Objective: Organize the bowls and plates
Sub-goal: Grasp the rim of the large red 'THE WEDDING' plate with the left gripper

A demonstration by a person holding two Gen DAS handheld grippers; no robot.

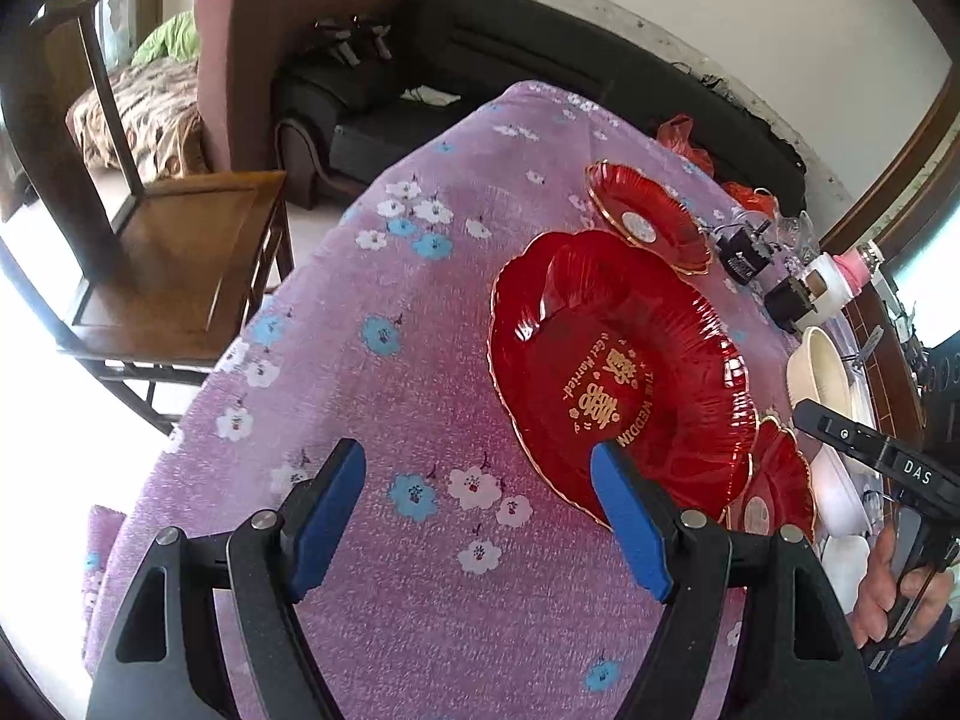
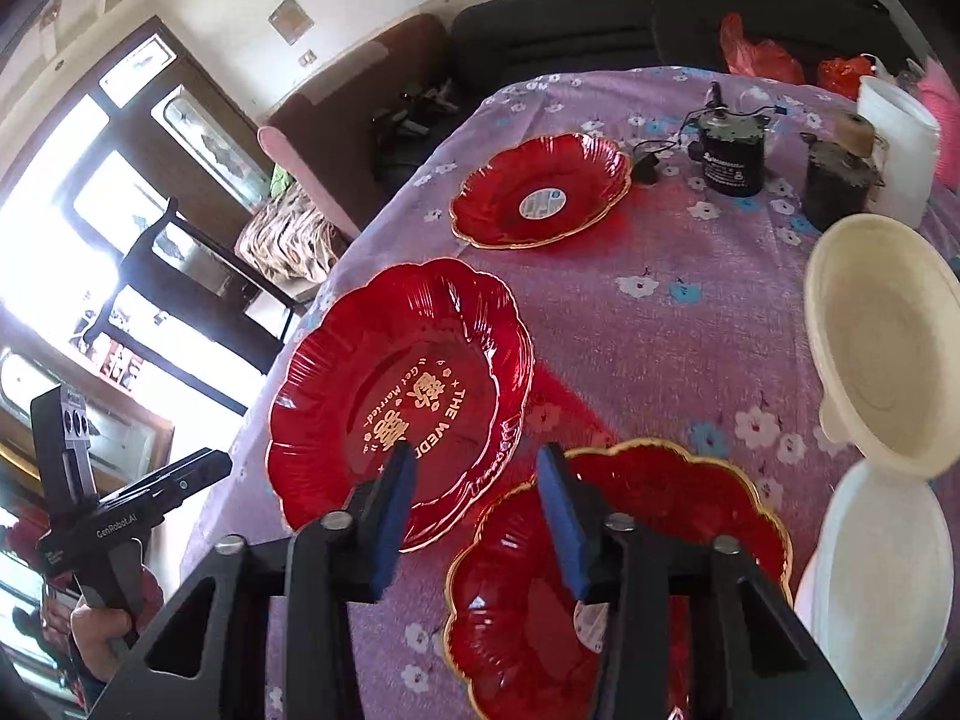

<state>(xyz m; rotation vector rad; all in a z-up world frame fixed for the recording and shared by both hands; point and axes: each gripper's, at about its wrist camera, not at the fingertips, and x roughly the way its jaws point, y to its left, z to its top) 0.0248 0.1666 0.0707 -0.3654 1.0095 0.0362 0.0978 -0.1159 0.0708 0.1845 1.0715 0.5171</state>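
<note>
A large red plate point(image 1: 612, 372) point(image 2: 396, 396) with gold lettering lies on the purple flowered tablecloth point(image 1: 390, 276). A smaller red plate point(image 2: 540, 192) point(image 1: 648, 216) sits behind it. Another small red dish point(image 2: 660, 510) point(image 1: 774, 480) lies in front; whether it is one dish or two overlapping I cannot tell. A cream bowl point(image 2: 882, 330) and a white bowl point(image 2: 882, 570) stand at the right. My left gripper point(image 1: 475, 453) is open over bare cloth, its right finger overlapping the large plate's near rim. My right gripper point(image 2: 477, 453) is open, with the large plate's near rim showing between its fingers.
Two black motors point(image 2: 729, 156) with wires and a white container point(image 2: 900, 138) stand at the back right. A wooden chair point(image 1: 168, 252) is beside the table's left edge, a dark sofa point(image 1: 540, 42) behind. A hand point(image 2: 96, 630) holds the left gripper's handle.
</note>
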